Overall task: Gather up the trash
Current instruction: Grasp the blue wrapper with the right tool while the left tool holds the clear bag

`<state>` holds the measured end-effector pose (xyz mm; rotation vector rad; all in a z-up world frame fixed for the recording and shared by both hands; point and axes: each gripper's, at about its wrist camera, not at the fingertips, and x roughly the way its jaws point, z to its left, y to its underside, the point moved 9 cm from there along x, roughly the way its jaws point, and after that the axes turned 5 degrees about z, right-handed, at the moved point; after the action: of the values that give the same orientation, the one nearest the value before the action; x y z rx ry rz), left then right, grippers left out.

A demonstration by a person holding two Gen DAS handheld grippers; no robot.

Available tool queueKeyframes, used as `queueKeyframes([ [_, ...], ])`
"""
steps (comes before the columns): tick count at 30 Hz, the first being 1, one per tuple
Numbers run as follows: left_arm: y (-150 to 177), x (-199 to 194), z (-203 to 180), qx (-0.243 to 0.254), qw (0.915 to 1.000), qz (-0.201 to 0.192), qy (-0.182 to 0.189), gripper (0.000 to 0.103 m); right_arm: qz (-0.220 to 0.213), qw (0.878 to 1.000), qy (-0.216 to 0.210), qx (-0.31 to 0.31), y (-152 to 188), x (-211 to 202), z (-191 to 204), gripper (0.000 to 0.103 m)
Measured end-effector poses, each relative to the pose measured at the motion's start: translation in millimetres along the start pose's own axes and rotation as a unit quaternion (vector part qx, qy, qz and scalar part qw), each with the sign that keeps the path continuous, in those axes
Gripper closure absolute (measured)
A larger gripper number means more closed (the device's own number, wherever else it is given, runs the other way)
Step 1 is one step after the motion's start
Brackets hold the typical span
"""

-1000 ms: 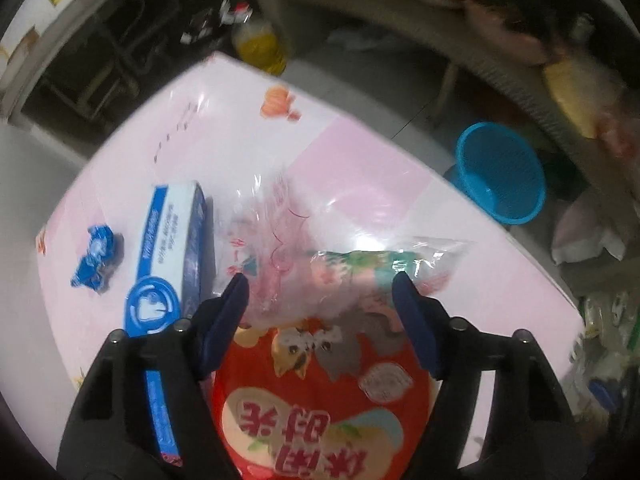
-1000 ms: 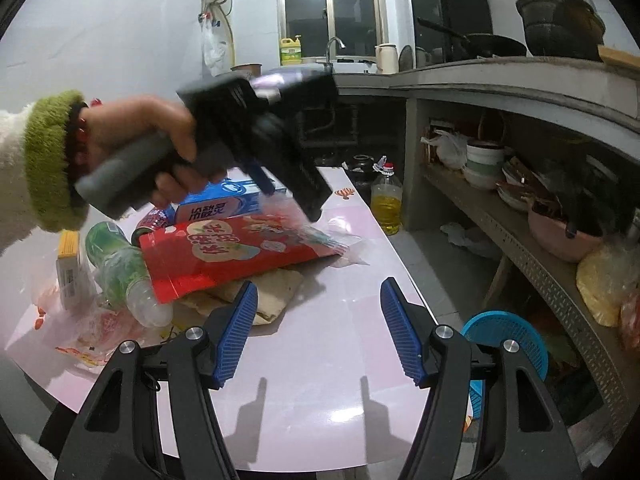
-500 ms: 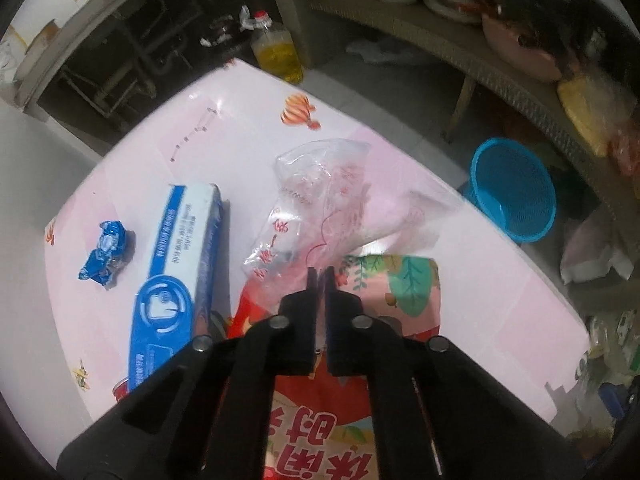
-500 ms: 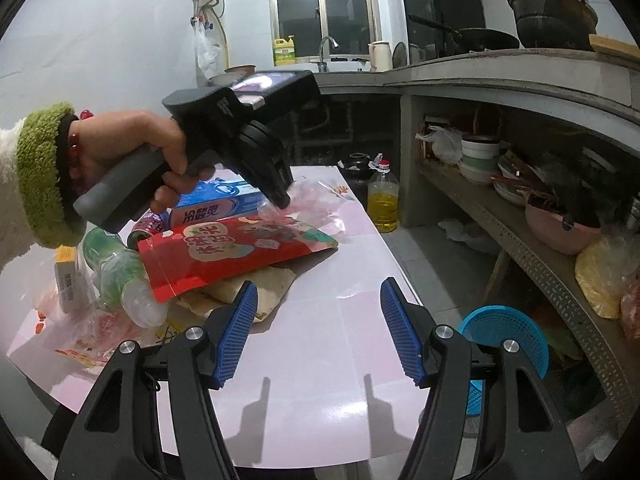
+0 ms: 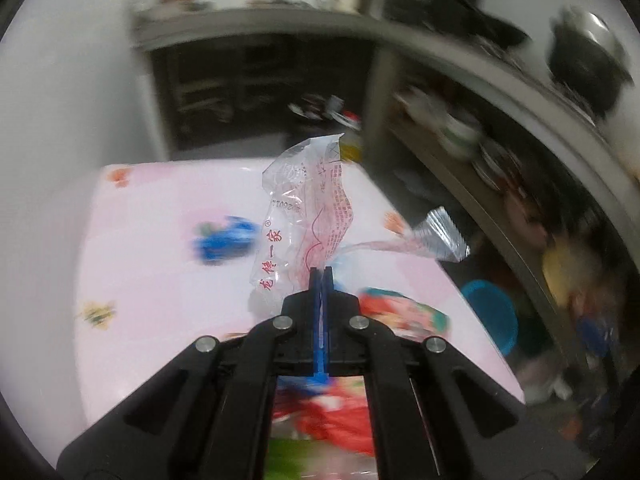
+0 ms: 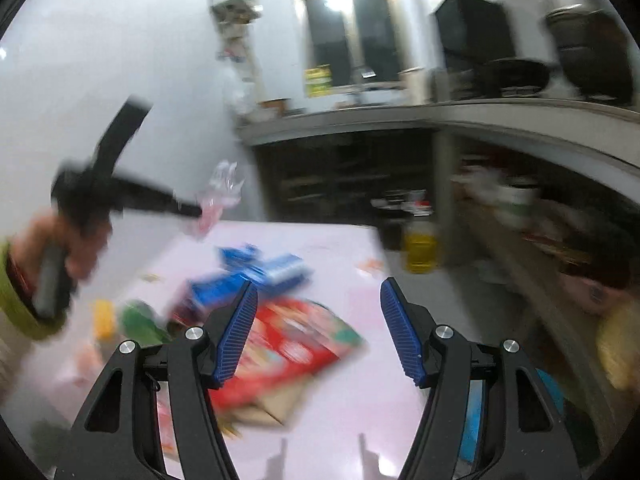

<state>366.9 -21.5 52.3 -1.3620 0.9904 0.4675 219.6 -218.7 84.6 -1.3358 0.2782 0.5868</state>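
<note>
My left gripper [image 5: 321,272] is shut on a clear plastic wrapper with red print [image 5: 304,204] and holds it lifted above the pink table [image 5: 160,272]. In the right wrist view the left gripper [image 6: 192,211] shows raised at the left with the wrapper [image 6: 220,196] hanging from its tip. My right gripper [image 6: 318,328] is open and empty above the table, over a red snack bag [image 6: 292,348]. A blue box [image 6: 248,276], a green bottle [image 6: 140,324] and a yellow item [image 6: 104,318] lie on the table, blurred.
A blue candy wrapper [image 5: 224,240] lies on the table behind the lifted wrapper. A blue basket [image 5: 490,320] stands on the floor to the right of the table. A yellow oil bottle [image 6: 420,248] stands past the table's far corner. Shelves with dishes run along the right.
My left gripper closed on the clear wrapper, then lifted it off the red bag and swung up and left. Both views are now blurred by motion. The right gripper stayed open.
</note>
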Motion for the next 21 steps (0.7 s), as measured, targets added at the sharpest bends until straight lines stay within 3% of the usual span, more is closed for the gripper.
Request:
queueKeyframes([
  [2, 2, -10, 31, -0.026, 0.9994, -0.011, -0.018, 0.103, 0.030, 0.997, -0.069, 0.012, -29, 28, 13, 0.040],
  [4, 6, -13, 55, -0.048, 0.9984, -0.011, -0.029, 0.103, 0.084, 0.986, -0.138, 0.040, -57, 70, 30, 0.039],
  [6, 12, -10, 77, -0.068, 0.9972, -0.005, -0.032, 0.103, 0.135, 0.973, -0.182, 0.045, -75, 111, 50, 0.035],
  [9, 21, -1, 96, -0.089, 0.9956, 0.001, -0.030, 0.103, 0.219, 0.951, -0.210, 0.060, -89, 187, 76, 0.032],
  [12, 27, 6, 108, -0.103, 0.9941, 0.002, -0.033, 0.103, 0.312, 0.920, -0.198, 0.129, -79, 260, 82, 0.032],
  [16, 28, 14, 122, -0.115, 0.9930, 0.003, -0.030, 0.103, 0.397, 0.875, -0.175, 0.216, -53, 344, 88, 0.032],
  [21, 32, 16, 129, -0.112, 0.9933, 0.007, -0.028, 0.103, 0.428, 0.855, -0.146, 0.253, -30, 393, 88, 0.032],
])
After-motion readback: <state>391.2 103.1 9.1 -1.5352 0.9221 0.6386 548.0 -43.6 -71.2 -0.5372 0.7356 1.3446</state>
